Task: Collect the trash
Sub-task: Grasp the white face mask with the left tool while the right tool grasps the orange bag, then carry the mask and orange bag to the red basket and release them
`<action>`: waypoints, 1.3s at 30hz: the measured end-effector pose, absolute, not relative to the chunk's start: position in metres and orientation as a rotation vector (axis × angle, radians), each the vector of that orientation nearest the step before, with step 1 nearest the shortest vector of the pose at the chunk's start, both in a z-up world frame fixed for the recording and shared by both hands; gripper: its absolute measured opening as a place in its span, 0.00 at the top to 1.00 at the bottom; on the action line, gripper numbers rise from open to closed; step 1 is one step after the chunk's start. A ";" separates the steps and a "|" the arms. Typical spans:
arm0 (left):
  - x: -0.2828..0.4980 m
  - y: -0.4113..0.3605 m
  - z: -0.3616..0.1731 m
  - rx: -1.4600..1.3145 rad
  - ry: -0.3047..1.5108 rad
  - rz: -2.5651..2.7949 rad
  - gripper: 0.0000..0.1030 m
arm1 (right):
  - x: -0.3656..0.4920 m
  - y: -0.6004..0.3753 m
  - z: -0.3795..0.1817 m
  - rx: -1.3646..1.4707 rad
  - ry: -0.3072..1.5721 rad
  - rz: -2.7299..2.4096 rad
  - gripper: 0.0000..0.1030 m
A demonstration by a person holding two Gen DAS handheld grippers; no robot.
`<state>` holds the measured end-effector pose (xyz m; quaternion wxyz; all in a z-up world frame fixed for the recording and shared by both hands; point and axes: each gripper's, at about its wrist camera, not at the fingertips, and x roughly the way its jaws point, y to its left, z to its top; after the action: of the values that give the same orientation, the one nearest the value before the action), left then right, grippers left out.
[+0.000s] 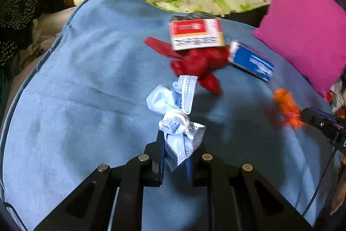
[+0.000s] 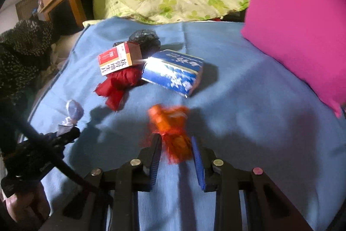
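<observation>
Trash in both tools. Left tool (image 1: 175, 157): jaws nearly closed on a knotted blue face mask (image 1: 176, 120), pinched at its lower end, the rest sticking out forward over the blue blanket (image 1: 86, 79). Right tool (image 2: 176, 151): jaws part open, crumpled orange wrapper (image 2: 170, 131) between them; too blurred for me to say how firm the hold is. Both items look light, soft and crushable, so I'd grip the bunched middle, not loose ends. Remaining pile sits ahead, mid-bed: red crumpled bag (image 2: 117, 84), red-and-white box (image 2: 119, 60) leaning on it, blue box (image 2: 173, 70) just beside, black bag (image 2: 144, 39) behind. Boxes look stiffer; take across the narrow faces. Open blanket near the tools. Pink pillow (image 2: 298, 21) blocks the right, bed edge drops at left. No bin visible.
</observation>
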<state>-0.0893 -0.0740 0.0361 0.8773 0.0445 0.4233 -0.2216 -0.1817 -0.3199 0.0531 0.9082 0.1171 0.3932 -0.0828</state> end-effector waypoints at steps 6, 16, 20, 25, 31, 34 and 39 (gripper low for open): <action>-0.128 -0.089 0.058 0.116 0.873 -0.527 0.84 | -0.226 -0.326 0.060 0.292 0.792 -0.191 0.69; -0.142 -0.082 0.061 0.123 0.895 -0.524 0.84 | -0.165 -0.297 0.050 0.125 0.824 -0.112 0.11; -0.140 -0.074 0.058 0.131 0.901 -0.517 0.84 | -0.134 -0.293 0.029 0.067 0.879 -0.122 0.20; -0.137 -0.070 0.054 0.120 0.906 -0.511 0.84 | -0.141 -0.302 0.025 0.113 0.886 -0.107 0.29; -0.149 -0.087 0.067 0.127 0.889 -0.554 0.84 | -0.185 -0.320 0.052 0.176 0.815 -0.140 0.29; -0.163 -0.104 0.078 0.140 0.872 -0.599 0.84 | -0.222 -0.336 0.066 0.221 0.777 -0.179 0.29; -0.202 -0.144 0.097 0.211 0.833 -0.713 0.84 | -0.297 -0.370 0.080 0.291 0.720 -0.282 0.29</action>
<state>-0.2015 -0.1443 0.0973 0.8481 0.1003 0.3952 -0.3385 -0.2971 -0.3697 0.0799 0.9157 0.1416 0.3501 -0.1372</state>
